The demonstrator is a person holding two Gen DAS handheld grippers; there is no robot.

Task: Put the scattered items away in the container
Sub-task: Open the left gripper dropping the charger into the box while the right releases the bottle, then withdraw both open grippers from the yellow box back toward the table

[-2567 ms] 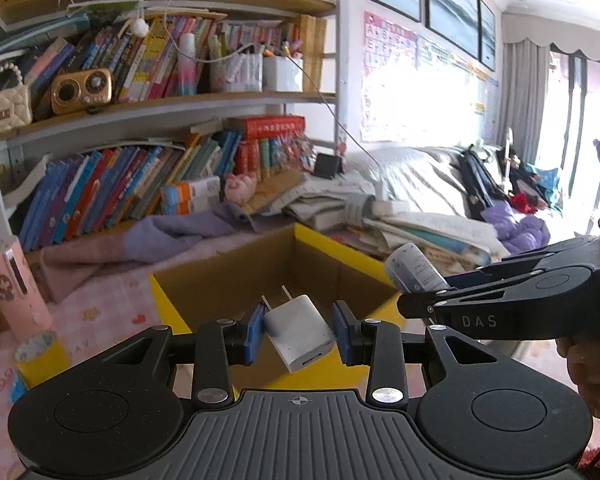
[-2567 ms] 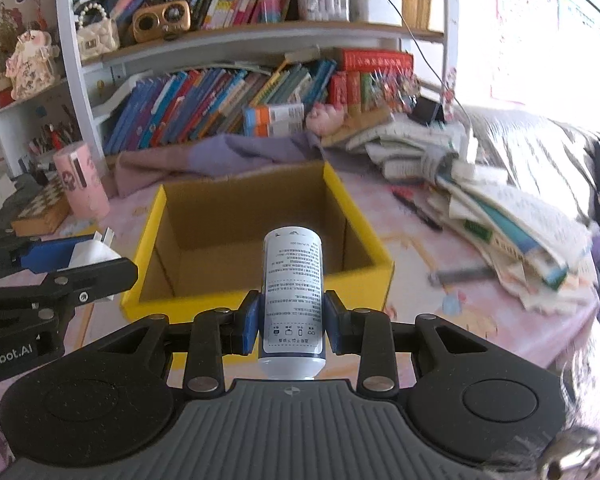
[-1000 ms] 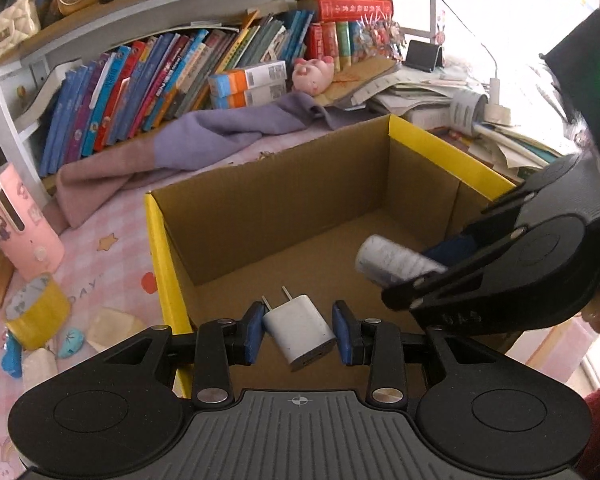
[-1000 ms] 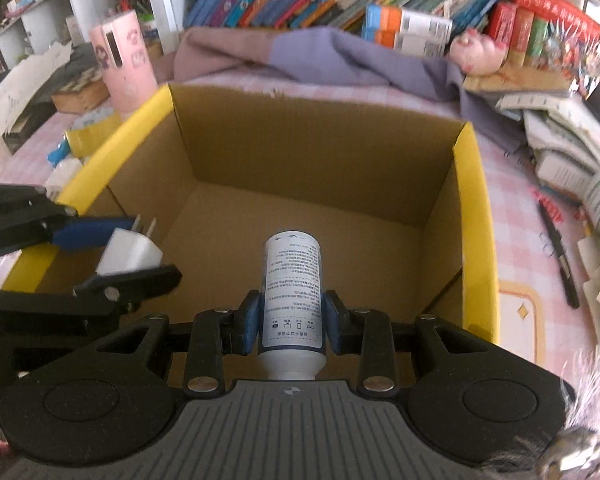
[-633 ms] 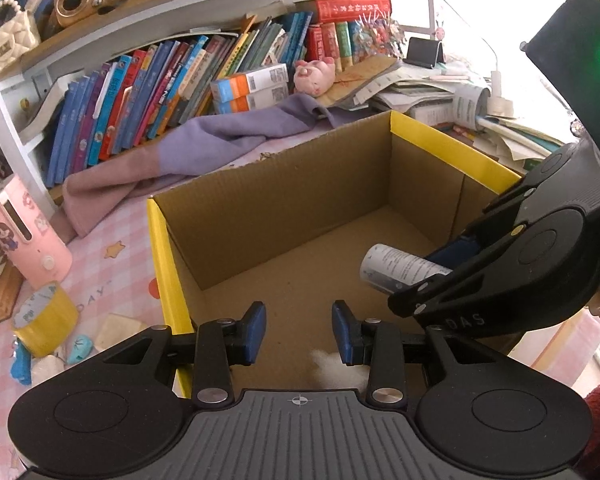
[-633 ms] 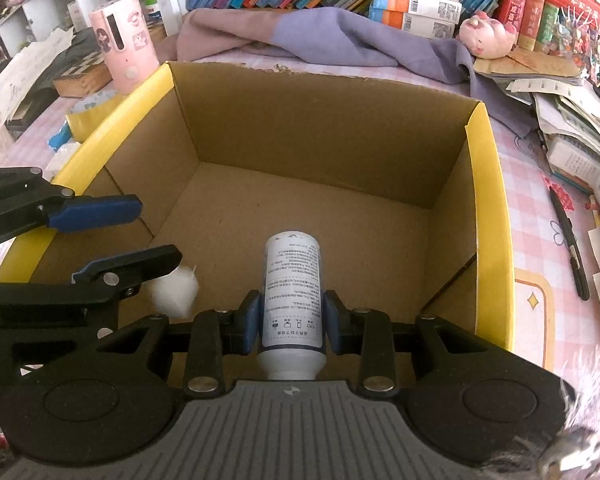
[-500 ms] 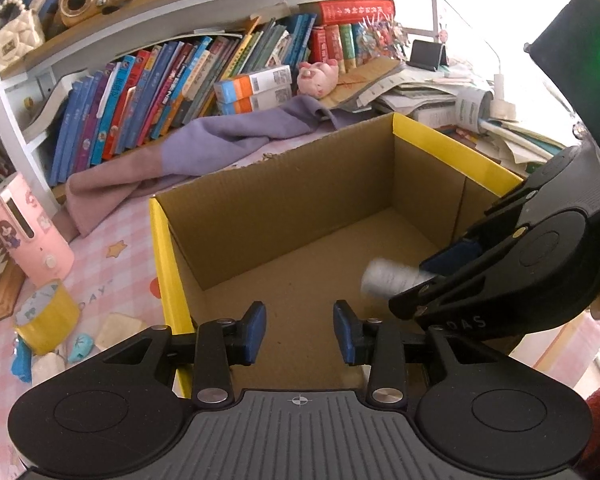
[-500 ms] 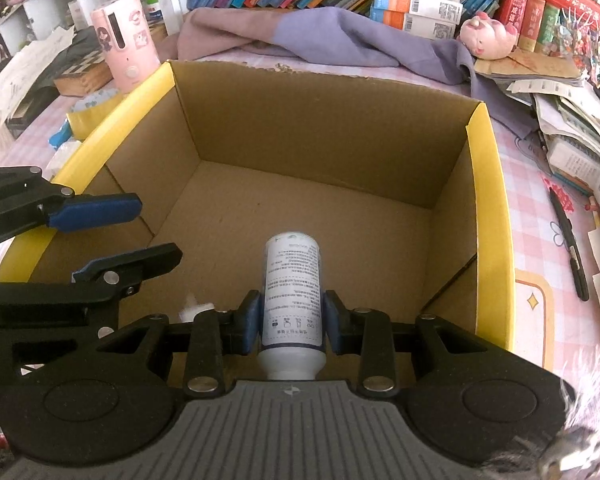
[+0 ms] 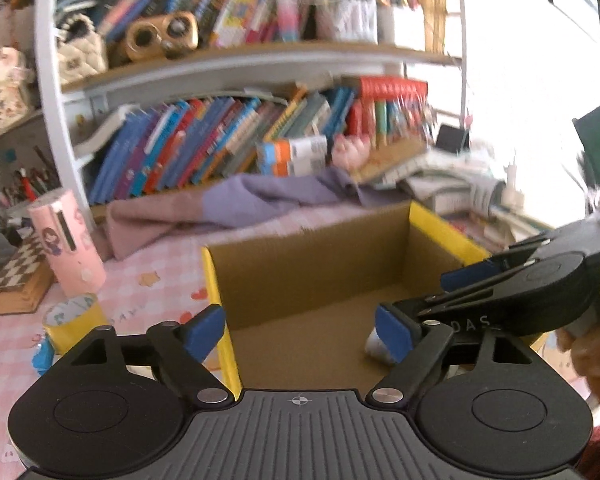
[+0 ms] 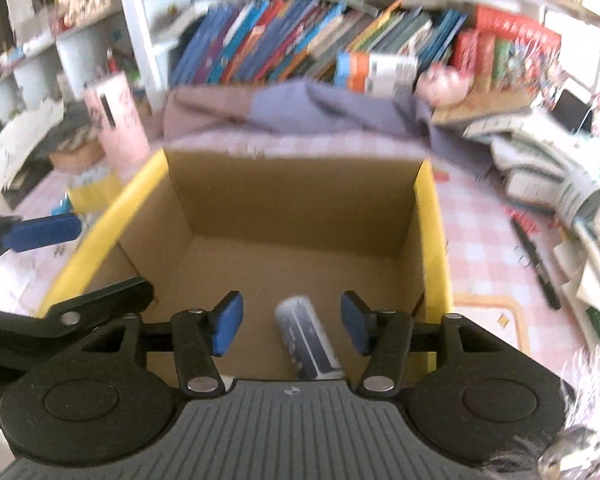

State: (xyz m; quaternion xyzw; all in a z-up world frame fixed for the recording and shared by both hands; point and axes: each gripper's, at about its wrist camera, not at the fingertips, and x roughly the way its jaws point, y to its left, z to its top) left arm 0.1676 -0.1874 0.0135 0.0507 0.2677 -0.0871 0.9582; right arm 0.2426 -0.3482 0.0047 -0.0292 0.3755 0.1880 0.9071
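Note:
A cardboard box with yellow rims [image 9: 444,226] [image 10: 432,240] stands on the pink checked table. My left gripper [image 9: 300,326] is open and empty over the box's near left corner. My right gripper [image 10: 290,322] is open and empty above the box. The white bottle [image 10: 306,338] lies blurred below the right gripper inside the box; its end shows in the left wrist view [image 9: 374,346] behind my right finger. The white charger is out of sight.
A yellow tape roll [image 9: 74,318], a pink cylinder [image 9: 66,246] and a small blue item [image 9: 44,356] lie left of the box. A purple cloth [image 10: 320,114] and bookshelves stand behind. Stacked papers [image 10: 572,184] and a black pen [image 10: 536,258] lie right.
My left gripper opened and the charger fell into the box. My right gripper then opened and let go of the bottle, which dropped into the box. Both grippers lifted and pulled back.

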